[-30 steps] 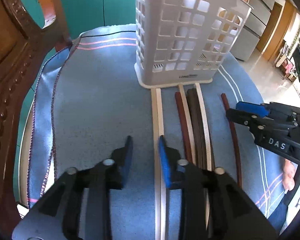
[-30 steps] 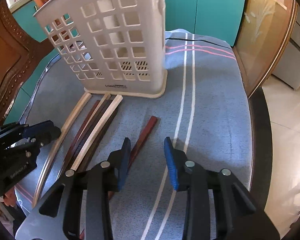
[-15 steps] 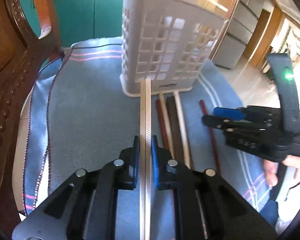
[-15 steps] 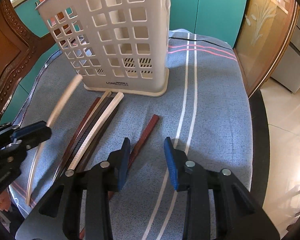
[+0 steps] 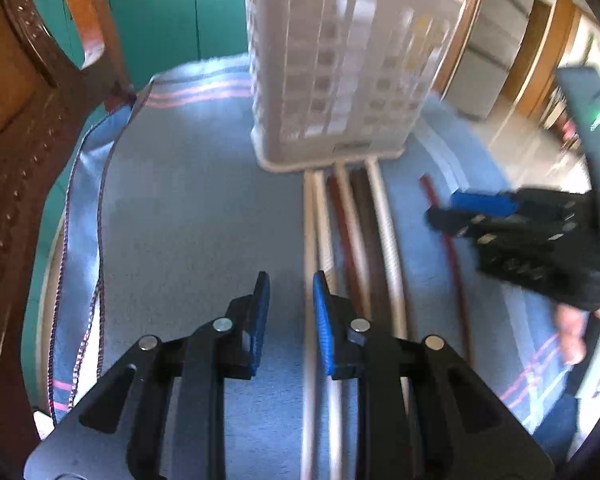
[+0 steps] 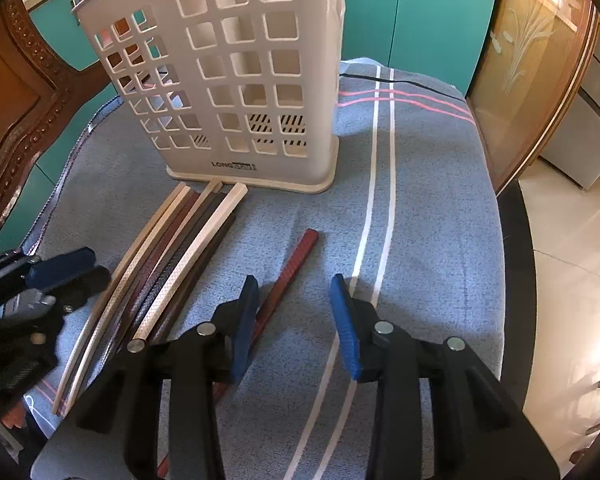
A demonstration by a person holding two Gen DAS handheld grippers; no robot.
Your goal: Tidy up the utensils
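— Nearest, what do the claws hold?
— Nothing. The left claw (image 5: 288,308) is opening, and the cream chopsticks (image 5: 309,240) it pinched half a second ago lie flat again beside its right pad, not between the pads. The right claw (image 6: 296,320) stands moderately open over the blue cloth (image 6: 440,220), empty, about as before.
— And the utensils?
— Slim square chopsticks, cream and dark brown (image 6: 172,264), lie bunched on the desk; one red chopstick (image 6: 288,276) lies apart beside the right claw's left pad.
— Farther back?
— An upright cream plastic holder (image 6: 228,80), with square holes in its walls, touches the bundle's tips. Its base reads "LONG".
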